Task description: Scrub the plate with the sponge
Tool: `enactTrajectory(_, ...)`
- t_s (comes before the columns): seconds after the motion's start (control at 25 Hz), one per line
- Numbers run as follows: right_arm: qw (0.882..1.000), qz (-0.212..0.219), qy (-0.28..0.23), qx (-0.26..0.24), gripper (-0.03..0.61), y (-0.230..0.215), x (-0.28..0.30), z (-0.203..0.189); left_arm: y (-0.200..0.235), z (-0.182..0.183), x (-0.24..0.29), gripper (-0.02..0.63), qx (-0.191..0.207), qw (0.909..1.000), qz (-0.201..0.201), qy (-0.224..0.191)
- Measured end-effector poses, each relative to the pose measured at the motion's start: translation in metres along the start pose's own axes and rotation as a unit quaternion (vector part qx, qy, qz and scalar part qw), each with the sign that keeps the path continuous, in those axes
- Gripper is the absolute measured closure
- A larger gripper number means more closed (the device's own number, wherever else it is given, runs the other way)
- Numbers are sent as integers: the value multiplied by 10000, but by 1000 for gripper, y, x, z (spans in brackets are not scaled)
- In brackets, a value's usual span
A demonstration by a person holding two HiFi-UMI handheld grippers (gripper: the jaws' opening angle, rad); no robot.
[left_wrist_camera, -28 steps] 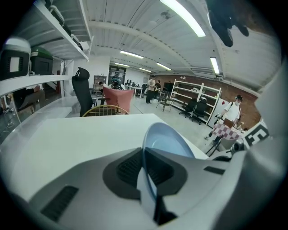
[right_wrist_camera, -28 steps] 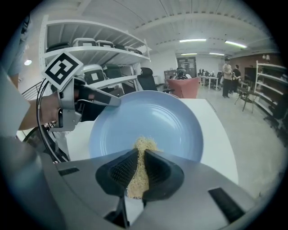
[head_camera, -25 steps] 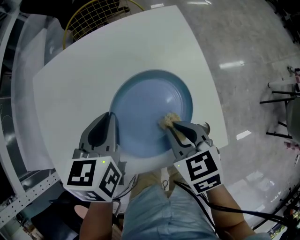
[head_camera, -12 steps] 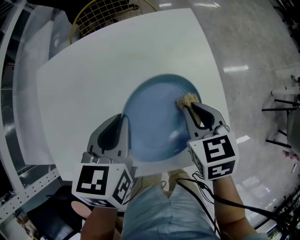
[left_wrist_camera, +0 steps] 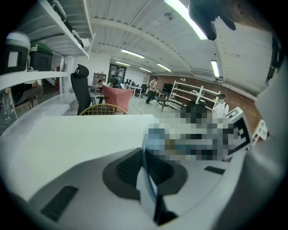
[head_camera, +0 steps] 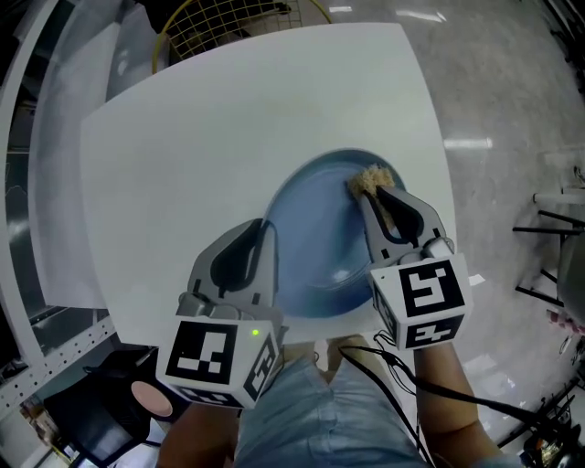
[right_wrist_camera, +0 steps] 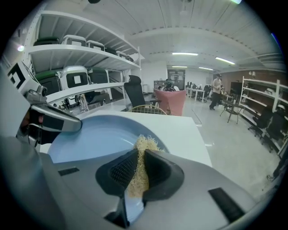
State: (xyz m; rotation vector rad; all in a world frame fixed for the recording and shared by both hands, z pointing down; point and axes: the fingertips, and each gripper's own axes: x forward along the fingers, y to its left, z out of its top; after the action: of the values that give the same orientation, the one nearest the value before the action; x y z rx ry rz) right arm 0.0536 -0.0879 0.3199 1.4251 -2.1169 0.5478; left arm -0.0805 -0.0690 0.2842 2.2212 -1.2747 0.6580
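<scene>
A blue plate (head_camera: 320,233) is tilted up off the white table (head_camera: 210,137), near its right front. My left gripper (head_camera: 265,239) is shut on the plate's near left rim (left_wrist_camera: 145,173), which shows edge-on between the jaws. My right gripper (head_camera: 366,190) is shut on a tan fibrous sponge (head_camera: 369,179) and presses it against the plate's far right part. In the right gripper view the sponge (right_wrist_camera: 140,155) sticks out between the jaws over the plate's inner face (right_wrist_camera: 99,137), with the left gripper (right_wrist_camera: 56,119) at the left.
A yellow wire basket (head_camera: 233,18) stands behind the table's far edge. Metal shelving (head_camera: 37,347) runs along the left. The shiny floor (head_camera: 494,110) lies to the right, with black stand legs (head_camera: 548,210) at the far right.
The right gripper has swept the sponge from the plate's near middle to its far right part. Both grippers and the plate have shifted right in view, with the plate tilting up more.
</scene>
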Motion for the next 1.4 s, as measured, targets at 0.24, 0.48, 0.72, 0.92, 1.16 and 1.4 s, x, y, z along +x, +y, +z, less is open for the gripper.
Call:
enactTrajectory(0.24,9995,218,-176,-165,525,21,5,16,3,2,2,586,-32,10000,18,11)
enactTrajectory(0.48,9978,489,-295,-326,524,45,4,24,6,1,0,586,-27,10000,34,17)
enactTrajectory(0.72,9936,914,-344,-571,525,73,-4,24,4,-1,2,586,-17,10000,57,41)
enactTrajectory(0.92,9895,1270,-330,-601,525,98,-13,15,4,-8,1,586,3,9999,71,78)
enactTrajectory(1.16,9853,1591,-244,-571,525,119,-28,-1,5,-11,-3,586,56,9999,64,54)
enactTrajectory(1.4,9839,1744,-73,-396,524,124,-43,-24,0,-15,-5,586,115,9999,55,81)
